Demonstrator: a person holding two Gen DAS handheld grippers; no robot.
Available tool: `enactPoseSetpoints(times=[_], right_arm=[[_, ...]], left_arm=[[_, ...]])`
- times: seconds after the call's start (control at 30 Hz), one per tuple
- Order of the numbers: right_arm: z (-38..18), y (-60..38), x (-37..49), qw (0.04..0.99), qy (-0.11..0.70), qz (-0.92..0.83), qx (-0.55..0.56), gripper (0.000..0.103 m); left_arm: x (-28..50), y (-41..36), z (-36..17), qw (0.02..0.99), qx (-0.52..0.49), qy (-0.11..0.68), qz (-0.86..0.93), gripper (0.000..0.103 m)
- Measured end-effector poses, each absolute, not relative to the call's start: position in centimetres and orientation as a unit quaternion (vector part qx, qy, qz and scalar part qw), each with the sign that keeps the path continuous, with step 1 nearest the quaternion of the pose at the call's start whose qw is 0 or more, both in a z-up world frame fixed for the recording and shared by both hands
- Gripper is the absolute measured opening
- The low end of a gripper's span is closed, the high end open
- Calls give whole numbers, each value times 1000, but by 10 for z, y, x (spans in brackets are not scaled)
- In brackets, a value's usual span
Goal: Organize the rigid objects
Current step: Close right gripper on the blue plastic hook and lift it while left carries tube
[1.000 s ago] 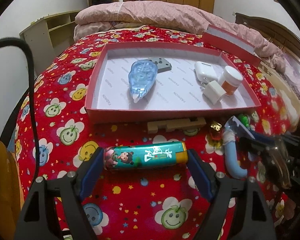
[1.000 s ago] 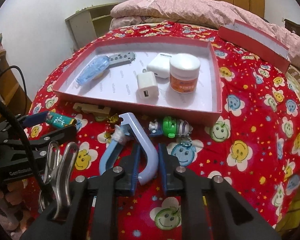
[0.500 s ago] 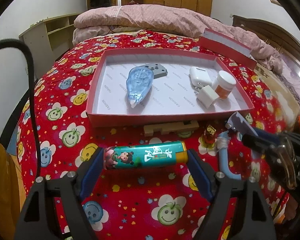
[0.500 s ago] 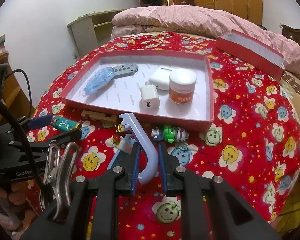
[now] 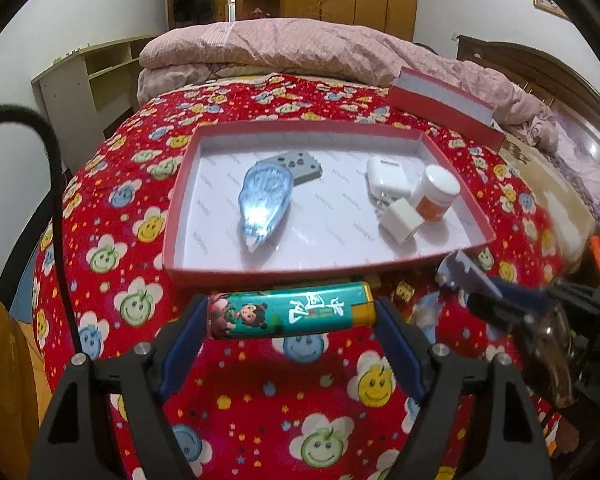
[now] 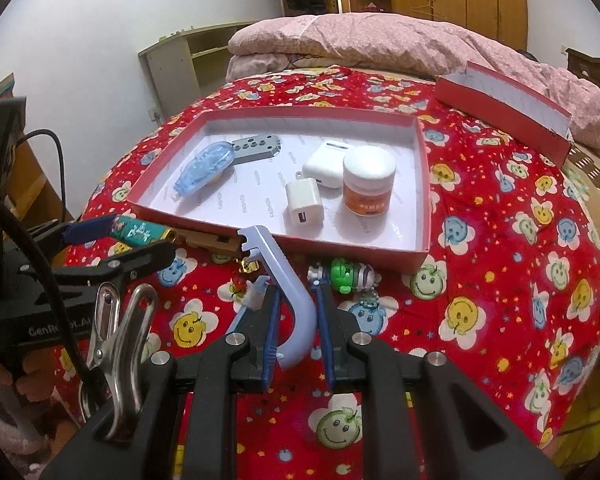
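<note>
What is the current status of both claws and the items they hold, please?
Left claw shut on lighter, at tray front wall. Right claw shut on blue tool. Wooden block lies against that wall.

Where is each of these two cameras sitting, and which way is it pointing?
Left wrist: on the left gripper, facing the red box over the lighter it clamps; both fingers show.
Right wrist: on the right gripper, facing the same box past the blue tool it grips; the left gripper shows at left.
Shared: box, white jar, charger, bedspread.
</note>
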State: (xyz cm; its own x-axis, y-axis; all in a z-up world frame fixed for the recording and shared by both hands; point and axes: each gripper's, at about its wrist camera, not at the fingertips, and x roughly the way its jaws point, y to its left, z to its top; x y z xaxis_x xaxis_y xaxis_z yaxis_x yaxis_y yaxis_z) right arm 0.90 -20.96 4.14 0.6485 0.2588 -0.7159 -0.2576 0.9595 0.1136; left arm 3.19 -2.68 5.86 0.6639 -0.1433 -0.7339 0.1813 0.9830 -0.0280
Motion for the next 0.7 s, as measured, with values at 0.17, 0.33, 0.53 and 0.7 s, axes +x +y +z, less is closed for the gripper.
enactPoseSetpoints(times=[0.17,0.33,0.53,0.7], right_arm=[[42,-211,11,907,395,144,3,19],[41,-214,16,905,400,145,8,19],[40,-216,21,904,403,144,9,19],[42,-219,27,904,403,142,7,19]], left_arm=[[41,-28,64,913,20,398,-89,85],[54,-29,67,912,16,401,-91,85],[75,-30,64,904,4,417,-99,85],[92,-36,58,900,12,426,-92,85]])
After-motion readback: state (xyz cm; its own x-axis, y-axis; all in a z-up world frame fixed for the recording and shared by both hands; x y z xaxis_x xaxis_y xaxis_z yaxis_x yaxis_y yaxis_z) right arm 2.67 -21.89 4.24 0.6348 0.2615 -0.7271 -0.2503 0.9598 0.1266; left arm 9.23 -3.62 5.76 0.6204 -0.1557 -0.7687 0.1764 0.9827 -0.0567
